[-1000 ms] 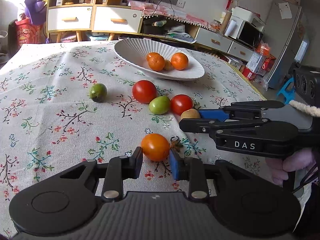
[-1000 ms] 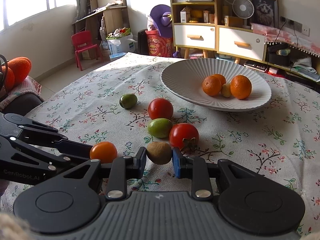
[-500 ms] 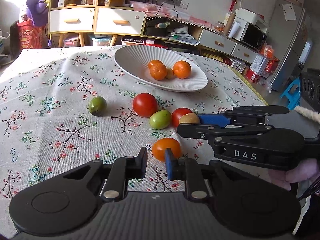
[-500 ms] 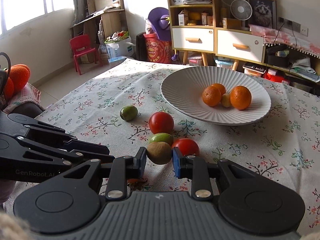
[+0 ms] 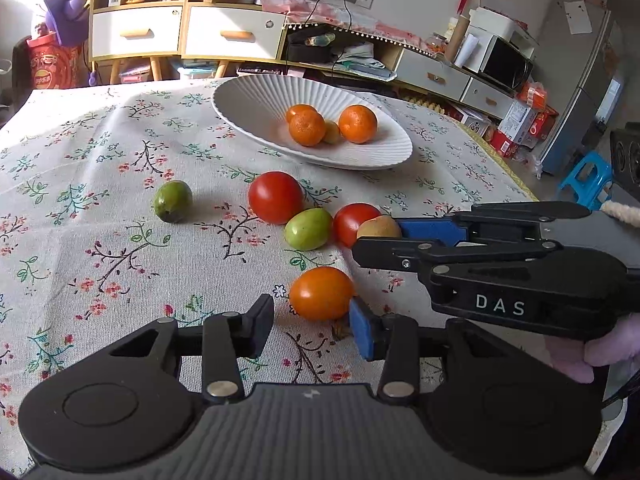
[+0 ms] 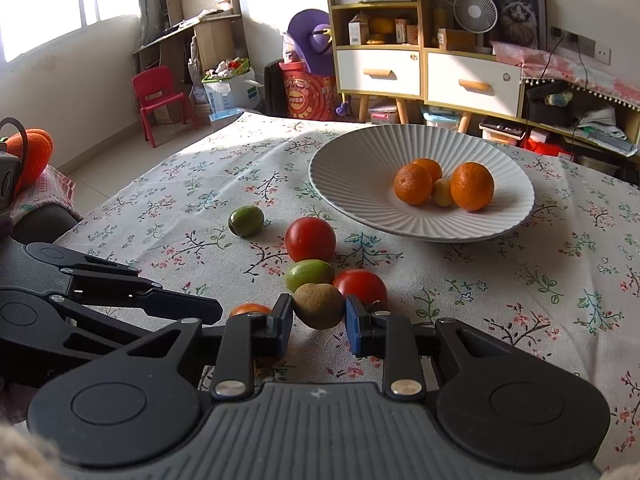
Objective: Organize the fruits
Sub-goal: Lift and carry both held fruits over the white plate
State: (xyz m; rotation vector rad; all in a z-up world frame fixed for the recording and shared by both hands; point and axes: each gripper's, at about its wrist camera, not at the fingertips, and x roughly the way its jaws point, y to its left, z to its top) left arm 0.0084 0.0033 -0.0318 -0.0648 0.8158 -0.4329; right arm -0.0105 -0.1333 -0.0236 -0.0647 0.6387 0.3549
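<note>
My left gripper (image 5: 310, 326) is open; an orange tomato (image 5: 322, 293) lies on the cloth just ahead of its fingertips, touching the right pad. My right gripper (image 6: 318, 320) is shut on a brown kiwi (image 6: 319, 305), held above the table; it also shows in the left wrist view (image 5: 379, 227). Two red tomatoes (image 5: 275, 197) (image 5: 354, 220), a light green fruit (image 5: 308, 228) and a darker green fruit (image 5: 173, 201) lie on the cloth. A white ribbed bowl (image 5: 248, 104) behind them holds three oranges (image 5: 307, 127) and a small yellow fruit.
The table has a floral cloth (image 5: 100, 240); its right edge (image 5: 504, 172) drops to the floor. Cabinets and shelves (image 5: 180, 32) stand behind the table. The right gripper's body (image 5: 500, 272) crosses the right side of the left wrist view.
My left gripper opened wider and drew back, leaving the orange tomato on the cloth. My right gripper lifted the kiwi slightly and moved toward the bowl.
</note>
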